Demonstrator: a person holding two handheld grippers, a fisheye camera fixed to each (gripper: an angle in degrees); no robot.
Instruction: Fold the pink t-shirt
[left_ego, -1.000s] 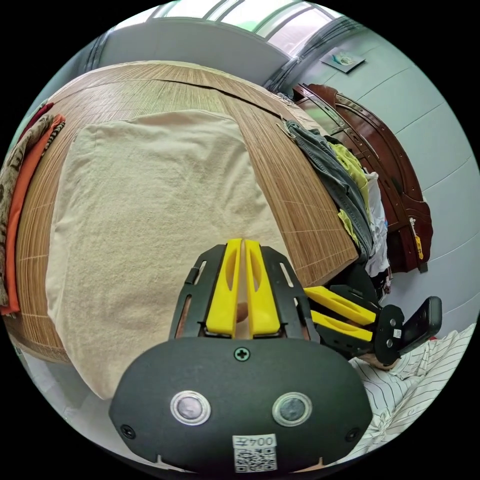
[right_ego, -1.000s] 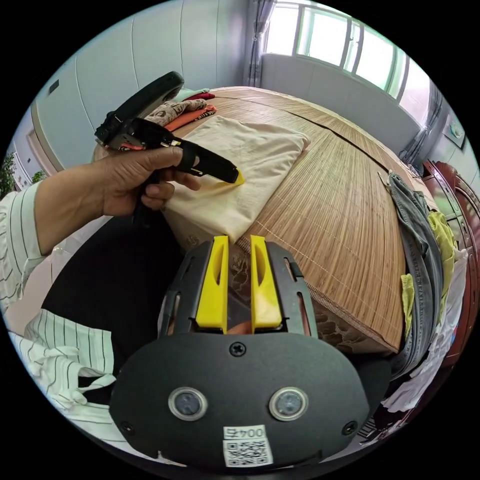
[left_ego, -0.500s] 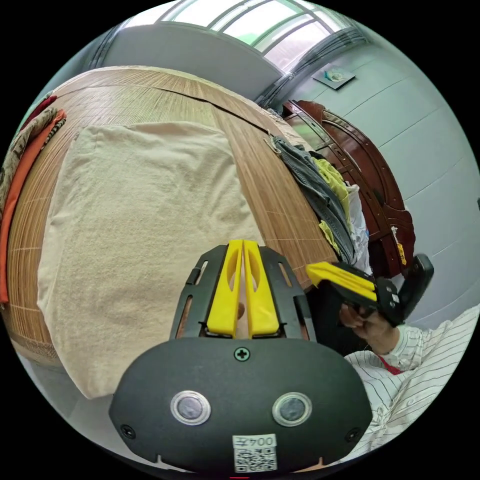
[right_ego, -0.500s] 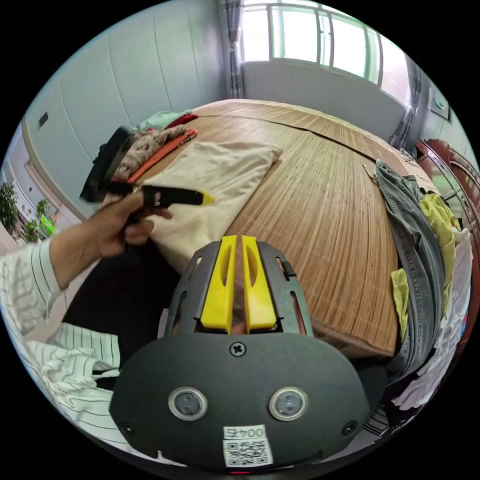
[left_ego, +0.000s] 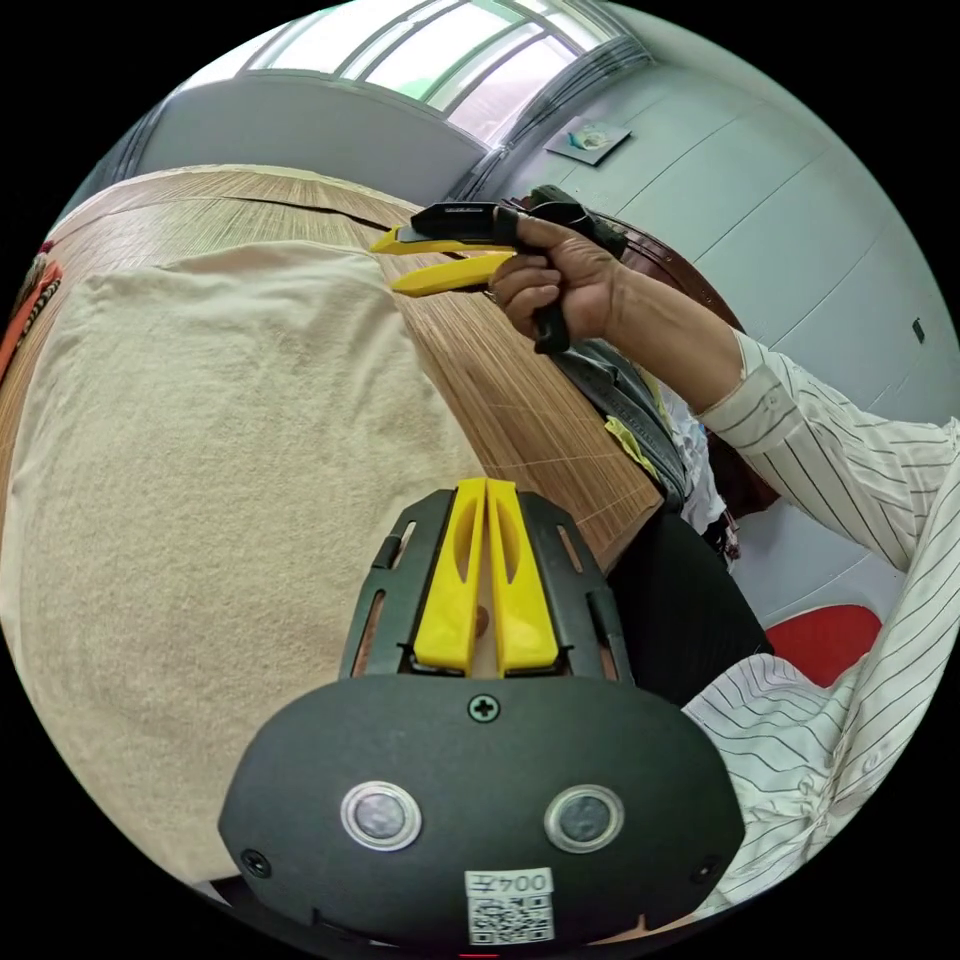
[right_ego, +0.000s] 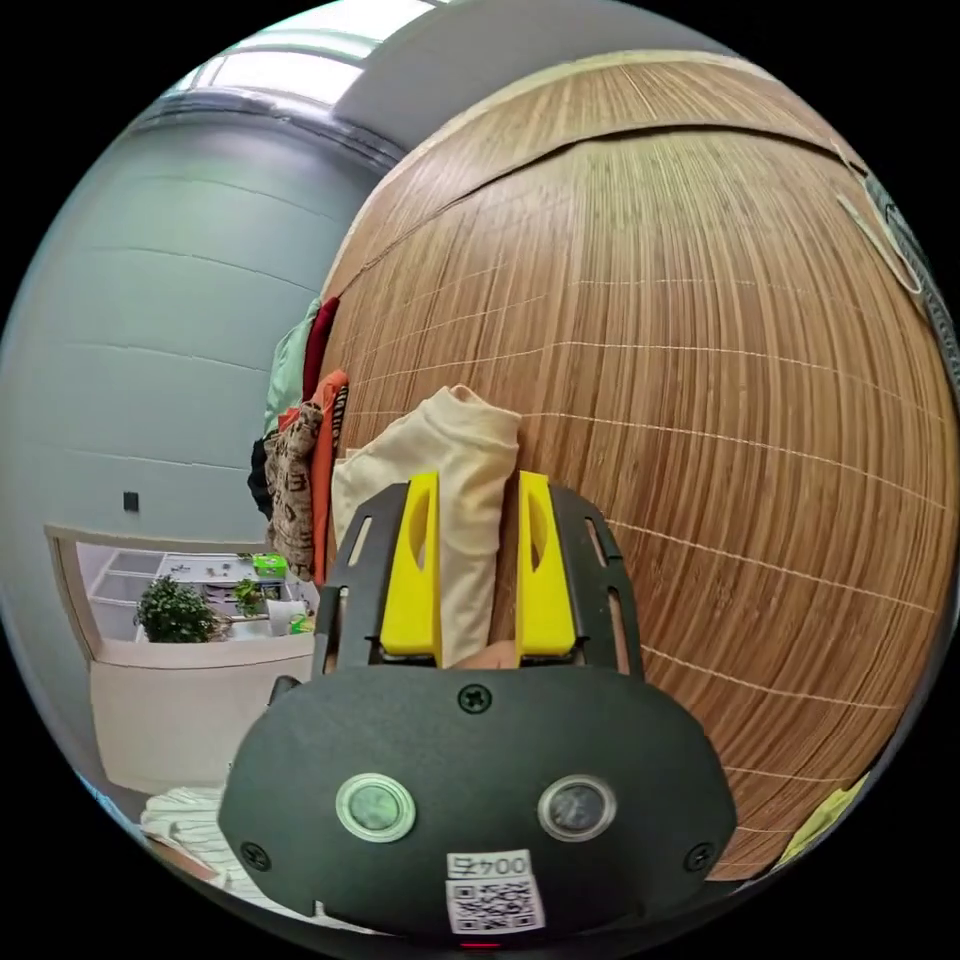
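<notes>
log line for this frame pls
left gripper: shut, over t-shirt | right gripper: open, above t-shirt's far end | bamboo mat

The t-shirt (left_ego: 220, 430) is soft, matt cloth with a faintly napped surface, lying on a ribbed woven-reed mat (right_ego: 720, 330) with a dull sheen. The left gripper (left_ego: 485, 490) has smooth yellow plastic fingers (left_ego: 445, 590) in matt black plastic housing.

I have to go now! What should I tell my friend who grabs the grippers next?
Left gripper: fingers shut, holding nothing, low over the near end of the pink t-shirt.
Right gripper: fingers open, empty, raised by the shirt's far corner.
The shirt lies on the bamboo mat as a long folded strip; a clothes pile sits beside it.
Done: it looks folded lengthwise.
Left: probably grip the far end and fold it towards the near end.
</notes>
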